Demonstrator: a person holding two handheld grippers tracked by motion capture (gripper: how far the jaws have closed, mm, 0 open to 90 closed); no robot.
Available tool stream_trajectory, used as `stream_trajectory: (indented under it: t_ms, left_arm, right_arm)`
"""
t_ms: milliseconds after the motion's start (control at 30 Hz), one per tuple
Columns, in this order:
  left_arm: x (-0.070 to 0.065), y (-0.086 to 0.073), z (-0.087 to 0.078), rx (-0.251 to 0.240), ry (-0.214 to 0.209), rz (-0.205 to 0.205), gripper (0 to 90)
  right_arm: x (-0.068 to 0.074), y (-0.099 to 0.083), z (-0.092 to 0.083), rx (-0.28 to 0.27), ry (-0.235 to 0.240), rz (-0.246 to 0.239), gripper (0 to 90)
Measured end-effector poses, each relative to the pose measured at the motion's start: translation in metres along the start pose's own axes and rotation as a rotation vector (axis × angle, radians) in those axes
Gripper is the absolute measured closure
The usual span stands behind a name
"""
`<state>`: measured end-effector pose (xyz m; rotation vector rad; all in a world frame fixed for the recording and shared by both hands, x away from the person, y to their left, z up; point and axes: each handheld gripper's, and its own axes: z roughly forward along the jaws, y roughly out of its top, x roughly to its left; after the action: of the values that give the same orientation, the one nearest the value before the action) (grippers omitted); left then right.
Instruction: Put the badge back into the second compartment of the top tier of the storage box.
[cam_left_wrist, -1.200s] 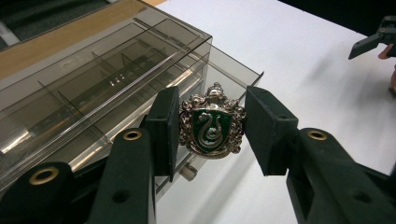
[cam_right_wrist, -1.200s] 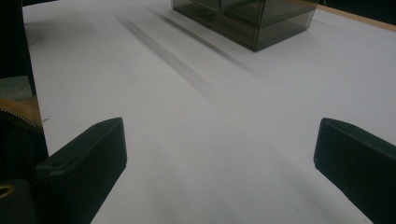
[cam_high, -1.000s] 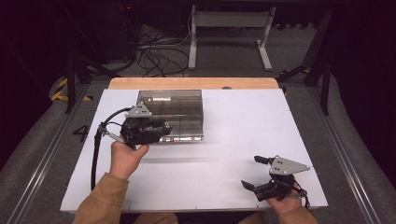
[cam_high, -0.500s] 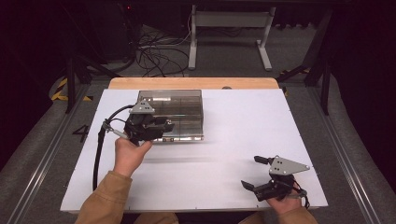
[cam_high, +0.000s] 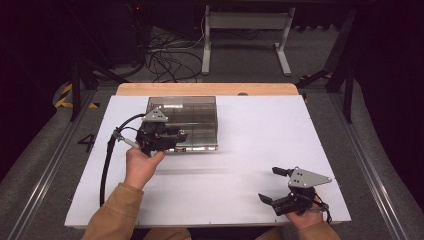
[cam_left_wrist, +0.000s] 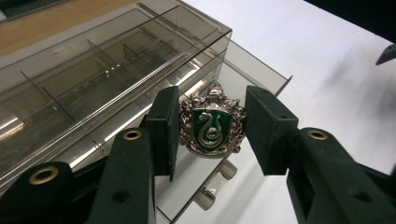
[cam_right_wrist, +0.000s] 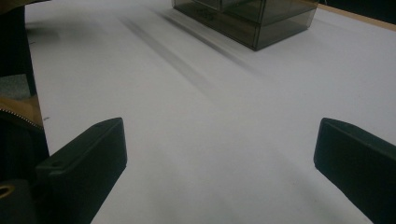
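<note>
Overhead and jaw-close views, perhaps sharing box

A white table stands on grey carpet, cables and a desk frame behind in darkness.

Colours noted from my station: the badge was silver-toned metal with a green enamel shield bearing a silver serpent in an S-curve, and a scrolled silver border around it. I logged the organizer box as smoky grey-brown clear plastic, its dividers the same tint, with pale reflections streaking the lid. The left gripper had matte black jaws with brass-coloured rivet rings; the right gripper was black too, topped by a light grey plate. The table sheet read plain white, crossed by faint grey streaks, with a tan wooden edge beyond it. The sleeve was mustard brown.
</note>
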<state>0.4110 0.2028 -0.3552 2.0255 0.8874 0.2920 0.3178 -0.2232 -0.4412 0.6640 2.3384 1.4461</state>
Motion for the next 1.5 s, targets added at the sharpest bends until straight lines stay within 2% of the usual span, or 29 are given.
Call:
stream_trajectory:
  t_ms: [100, 133, 300, 500, 1167, 1267, 1500]
  left_arm:
    - [0.002, -0.002, 0.002, -0.004, 0.006, -0.020, 57.2]
    - [0.003, -0.003, 0.002, -0.007, 0.016, -0.013, 57.2]
    - [0.004, -0.005, 0.006, 0.003, 0.025, -0.029, 57.1]
    - [0.006, -0.007, 0.009, 0.017, 0.049, -0.022, 57.2]
    - [0.006, -0.010, 0.017, 0.071, 0.055, -0.015, 57.0]
    - [0.006, -0.010, 0.017, 0.074, 0.056, -0.006, 56.9]
    - [0.006, -0.010, 0.018, 0.078, 0.056, -0.014, 56.8]
  right_arm:
    - [0.000, 0.000, 0.000, 0.001, 0.000, 0.000, 3.0]
    - [0.000, 0.000, 0.000, 0.001, 0.000, 0.001, 3.0]
    - [0.000, 0.000, 0.000, 0.002, 0.001, 0.000, 3.0]
    - [0.000, 0.000, 0.000, 0.003, 0.003, 0.002, 3.0]
    - [-0.001, 0.000, 0.001, 0.002, 0.009, 0.004, 3.0]
    - [0.000, 0.000, 0.001, 0.003, 0.009, 0.004, 3.0]
    - [0.000, 0.000, 0.001, 0.003, 0.010, 0.002, 3.0]
